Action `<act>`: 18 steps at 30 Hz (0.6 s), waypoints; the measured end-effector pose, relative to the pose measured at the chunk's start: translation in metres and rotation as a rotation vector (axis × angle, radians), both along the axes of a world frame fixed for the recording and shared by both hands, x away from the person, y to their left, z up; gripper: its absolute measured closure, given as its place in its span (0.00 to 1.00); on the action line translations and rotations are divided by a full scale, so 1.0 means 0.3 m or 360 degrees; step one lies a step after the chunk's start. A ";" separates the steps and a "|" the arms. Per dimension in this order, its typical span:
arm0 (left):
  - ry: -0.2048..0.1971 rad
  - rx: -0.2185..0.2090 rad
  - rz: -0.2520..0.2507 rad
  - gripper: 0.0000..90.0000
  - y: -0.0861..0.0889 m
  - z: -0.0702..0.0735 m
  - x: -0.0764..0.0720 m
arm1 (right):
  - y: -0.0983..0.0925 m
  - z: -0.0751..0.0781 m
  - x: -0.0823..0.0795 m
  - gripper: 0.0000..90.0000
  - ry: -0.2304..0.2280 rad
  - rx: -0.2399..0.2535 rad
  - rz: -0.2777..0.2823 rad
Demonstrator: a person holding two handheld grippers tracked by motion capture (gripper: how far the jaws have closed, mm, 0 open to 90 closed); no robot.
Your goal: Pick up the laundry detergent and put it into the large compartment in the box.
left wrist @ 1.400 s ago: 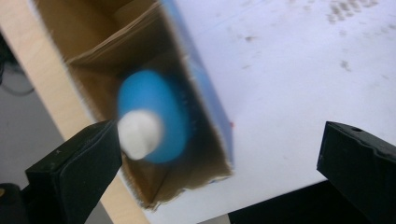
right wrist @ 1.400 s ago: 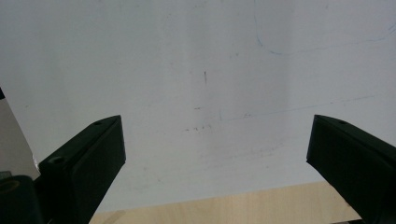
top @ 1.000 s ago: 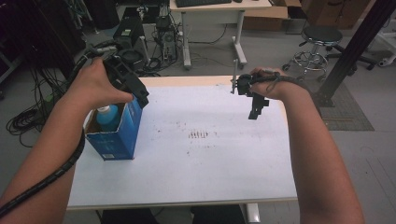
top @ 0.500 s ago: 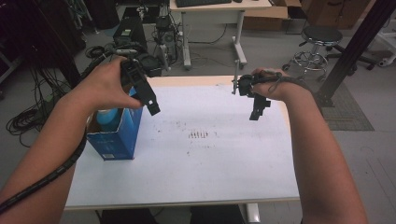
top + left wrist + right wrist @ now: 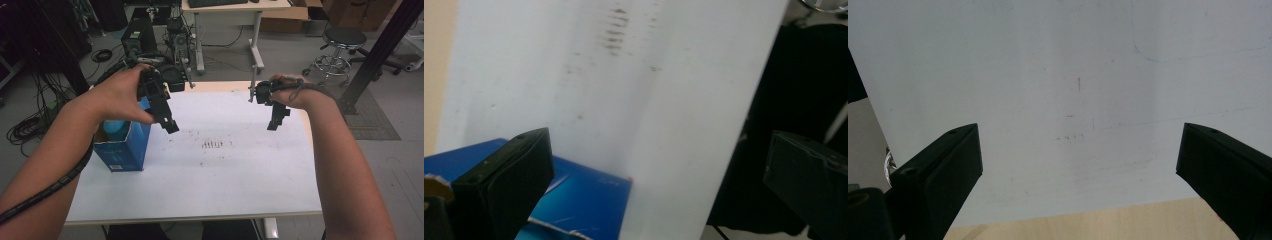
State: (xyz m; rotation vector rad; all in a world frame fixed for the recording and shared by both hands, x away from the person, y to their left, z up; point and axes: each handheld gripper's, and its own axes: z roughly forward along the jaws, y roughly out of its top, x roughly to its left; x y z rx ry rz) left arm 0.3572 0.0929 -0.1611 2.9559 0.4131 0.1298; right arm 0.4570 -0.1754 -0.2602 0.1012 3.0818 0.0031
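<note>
A box (image 5: 122, 147) stands at the table's (image 5: 225, 190) left edge, a ball (image 5: 114, 125) inside; a stool (image 5: 345, 42) at upper right.

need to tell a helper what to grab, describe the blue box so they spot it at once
Start at the white table and go to its left edge. The blue box stands there, open-topped with a light blue object inside, the one coloured thing on the sheet.

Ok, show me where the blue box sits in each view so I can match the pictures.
High view: the blue box stands open-topped at the table's left edge, under the left hand.
Left gripper view: its blue side fills the bottom left corner, behind the left jaw.
Right gripper view: not in it.
Shared landmark: the patch of dark smudges on the white tabletop, mid-table in the high view, top centre in the left gripper view.
</note>
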 end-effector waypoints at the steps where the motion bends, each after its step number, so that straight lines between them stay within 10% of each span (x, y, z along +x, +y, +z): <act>1: 0.0019 -0.0003 -0.0020 0.00 -0.007 -0.004 -0.004 | 0.000 -0.001 -0.002 0.05 0.0002 -0.0001 0.0001; 18: 0.0096 0.0040 -0.0163 0.00 -0.043 -0.070 -0.035 | -0.027 -0.013 -0.004 0.05 0.0018 0.0016 -0.0004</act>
